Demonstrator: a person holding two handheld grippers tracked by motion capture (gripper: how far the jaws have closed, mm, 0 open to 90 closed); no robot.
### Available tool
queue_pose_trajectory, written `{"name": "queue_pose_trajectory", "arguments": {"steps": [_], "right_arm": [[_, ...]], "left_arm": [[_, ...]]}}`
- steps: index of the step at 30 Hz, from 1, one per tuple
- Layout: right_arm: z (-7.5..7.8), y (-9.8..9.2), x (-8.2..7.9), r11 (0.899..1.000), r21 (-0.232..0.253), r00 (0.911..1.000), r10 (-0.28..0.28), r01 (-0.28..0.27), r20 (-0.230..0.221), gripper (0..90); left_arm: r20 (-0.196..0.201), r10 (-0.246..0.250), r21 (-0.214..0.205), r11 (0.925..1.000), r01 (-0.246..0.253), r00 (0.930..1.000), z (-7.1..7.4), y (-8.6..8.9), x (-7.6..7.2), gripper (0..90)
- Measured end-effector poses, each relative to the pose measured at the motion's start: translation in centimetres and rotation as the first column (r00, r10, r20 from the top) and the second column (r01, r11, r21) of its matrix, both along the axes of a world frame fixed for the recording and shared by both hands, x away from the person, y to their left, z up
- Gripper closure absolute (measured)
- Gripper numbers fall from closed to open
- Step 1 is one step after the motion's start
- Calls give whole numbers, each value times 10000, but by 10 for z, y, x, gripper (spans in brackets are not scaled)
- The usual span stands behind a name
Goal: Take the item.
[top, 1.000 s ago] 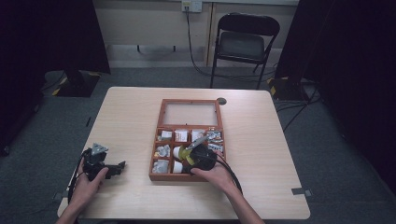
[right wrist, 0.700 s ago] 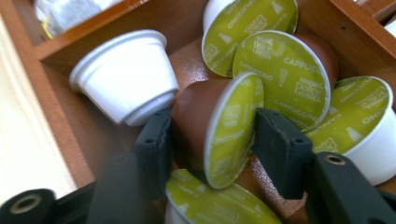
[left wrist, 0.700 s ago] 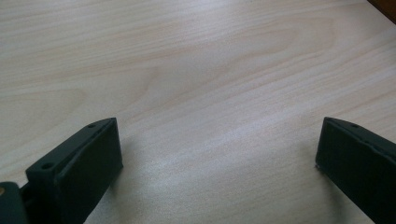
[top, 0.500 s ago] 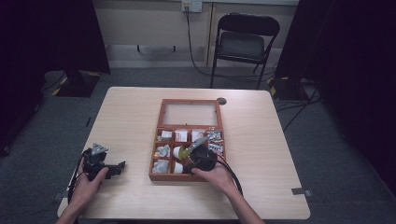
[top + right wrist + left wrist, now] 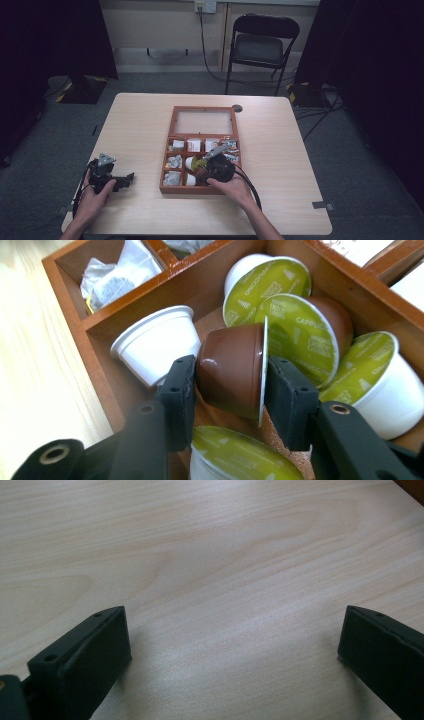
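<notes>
We see the right gripper [image 5: 230, 385], its jaws having just closed, clamping a brown capsule [image 5: 232, 371] among other capsules in the box [image 5: 167, 164], while the left gripper [image 5: 232, 645] rests wide apart on the table [image 5: 210, 555].

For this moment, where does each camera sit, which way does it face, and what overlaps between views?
High view: above the person's side, looking forward and down at the table, wooden box, both hands.
Left gripper view: on the left gripper, facing bare tabletop between open jaws.
Right gripper view: on the right gripper, facing into the box, its jaws just closed on a brown capsule.
Shared: box and capsules, high and right views.
</notes>
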State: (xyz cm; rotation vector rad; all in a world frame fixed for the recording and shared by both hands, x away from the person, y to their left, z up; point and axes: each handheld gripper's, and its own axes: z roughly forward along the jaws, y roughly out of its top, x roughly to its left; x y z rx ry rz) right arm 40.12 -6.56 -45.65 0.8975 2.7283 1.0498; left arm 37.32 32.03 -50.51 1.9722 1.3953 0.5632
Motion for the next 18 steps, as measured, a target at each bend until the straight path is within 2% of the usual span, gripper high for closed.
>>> {"name": "queue_pose_trajectory", "arguments": {"steps": [18], "right_arm": [[10,-10,-1,9974,700,9996,-194,181,182,568]], "left_arm": [[1,0,12,10000,0,10000,0,0,0,0]]}}
